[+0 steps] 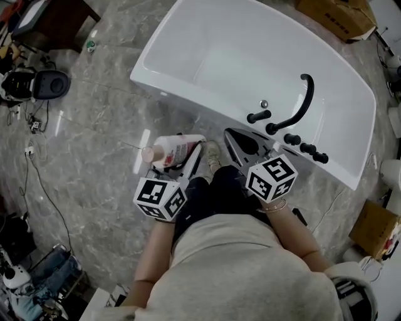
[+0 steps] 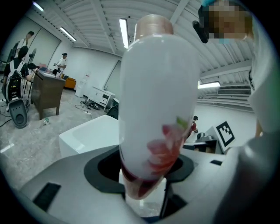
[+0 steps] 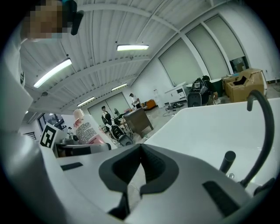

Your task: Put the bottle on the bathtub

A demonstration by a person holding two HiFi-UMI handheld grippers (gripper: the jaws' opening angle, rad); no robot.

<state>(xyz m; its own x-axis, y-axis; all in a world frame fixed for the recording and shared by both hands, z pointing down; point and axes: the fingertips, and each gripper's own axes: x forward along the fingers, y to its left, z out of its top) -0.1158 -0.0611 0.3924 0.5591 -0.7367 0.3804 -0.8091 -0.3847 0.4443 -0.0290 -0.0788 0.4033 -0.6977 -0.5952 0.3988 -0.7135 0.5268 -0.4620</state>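
A white bottle (image 1: 173, 150) with a pink cap and a red flower print lies in my left gripper (image 1: 182, 164), which is shut on it; the cap points left, toward the floor side. In the left gripper view the bottle (image 2: 157, 109) stands up between the jaws and fills the middle. My right gripper (image 1: 247, 145) hangs just beside it, shut with nothing in it, its jaws touching at the tips (image 3: 139, 153). The white bathtub (image 1: 188, 37) lies ahead, its black tap (image 1: 294, 110) on the near right rim. The bottle (image 3: 86, 127) also shows at the left of the right gripper view.
Grey marble floor surrounds the tub. Black tap handles (image 1: 258, 116) and knobs (image 1: 307, 149) line the tub's near rim. Cardboard boxes (image 1: 338, 15) sit beyond the tub and another box (image 1: 374, 229) at the right. A dark cabinet (image 1: 53, 22), cables and gear crowd the left side.
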